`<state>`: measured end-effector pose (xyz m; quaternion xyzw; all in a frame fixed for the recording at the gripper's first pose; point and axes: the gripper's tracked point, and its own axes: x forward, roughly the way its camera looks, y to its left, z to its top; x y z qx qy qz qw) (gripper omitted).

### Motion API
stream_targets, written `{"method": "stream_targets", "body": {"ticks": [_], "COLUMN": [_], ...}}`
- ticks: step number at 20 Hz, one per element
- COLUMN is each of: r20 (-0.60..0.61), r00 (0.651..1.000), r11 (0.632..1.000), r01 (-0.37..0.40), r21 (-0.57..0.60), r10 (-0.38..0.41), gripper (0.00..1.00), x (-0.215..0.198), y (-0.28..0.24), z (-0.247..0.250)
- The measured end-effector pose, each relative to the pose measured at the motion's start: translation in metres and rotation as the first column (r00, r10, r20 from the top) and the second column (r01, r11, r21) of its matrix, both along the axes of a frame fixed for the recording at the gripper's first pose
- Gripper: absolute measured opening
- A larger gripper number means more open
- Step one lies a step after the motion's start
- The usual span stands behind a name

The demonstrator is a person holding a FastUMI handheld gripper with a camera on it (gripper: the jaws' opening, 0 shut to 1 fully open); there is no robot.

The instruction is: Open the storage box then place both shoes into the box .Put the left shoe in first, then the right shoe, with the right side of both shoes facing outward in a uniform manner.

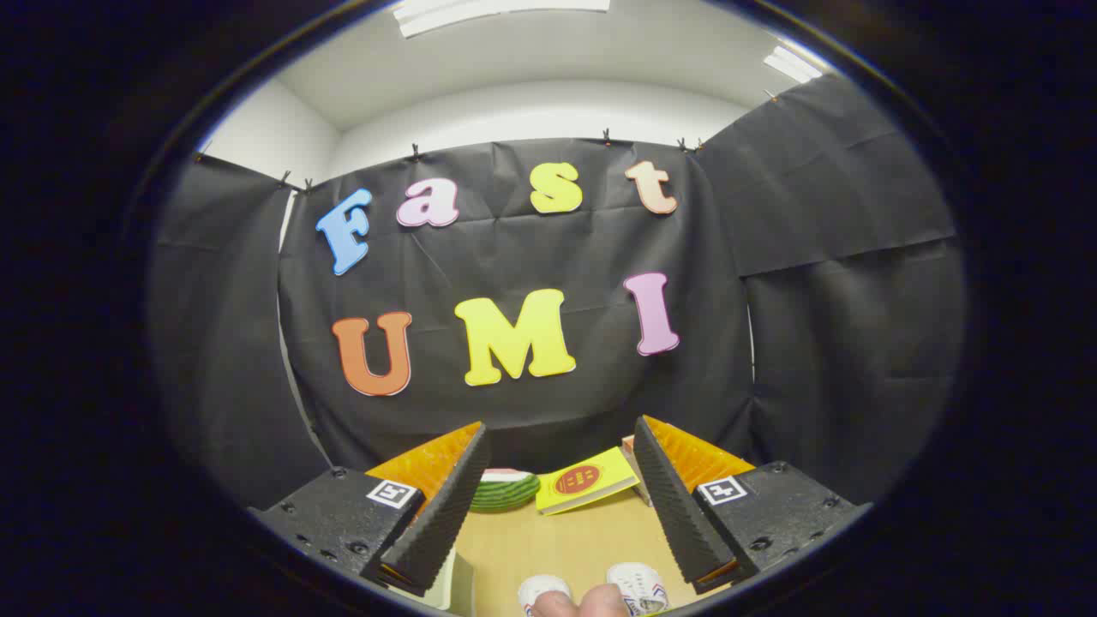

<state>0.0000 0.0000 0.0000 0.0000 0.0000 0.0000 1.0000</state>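
Gripper (557, 506) hanging above table (557, 540), fingers spread wide, pinching nothing. Two white shoes (638, 587) peeking low between fingers. Probably light, soft; grabbing firm heel rim looking best. Box hard to tell.

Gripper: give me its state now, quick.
Gripper: open, holding nothing; its fingers are spread above the table, with the shoes' toes showing between them.
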Motion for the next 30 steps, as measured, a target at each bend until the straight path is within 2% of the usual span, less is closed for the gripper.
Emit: {"method": "stream_targets", "body": {"ticks": [6, 14, 18, 22, 26, 28, 30], "r20": [-0.010, -0.014, -0.042, -0.109, -0.189, -0.244, -0.310], "r00": [1.000, 0.999, 0.998, 0.986, 0.955, 0.927, 0.878], "r11": [1.000, 0.999, 0.998, 0.991, 0.972, 0.957, 0.931], "r01": [-0.010, -0.030, -0.056, -0.131, -0.236, -0.291, -0.358], "r21": [0.010, -0.038, -0.043, -0.032, -0.014, 0.013, 0.077], "r10": [0.010, 0.029, 0.054, 0.127, 0.229, 0.285, 0.364], "gripper": [1.00, 1.00, 1.00, 1.00, 1.00, 1.00, 1.00], "x": [0.005, -0.001, -0.002, -0.001, -0.006, -0.013, -0.024], "y": [0.003, 0.007, 0.019, 0.039, 0.051, 0.061, 0.078], "z": [-0.001, -0.008, -0.022, -0.047, -0.078, -0.104, -0.135]}}
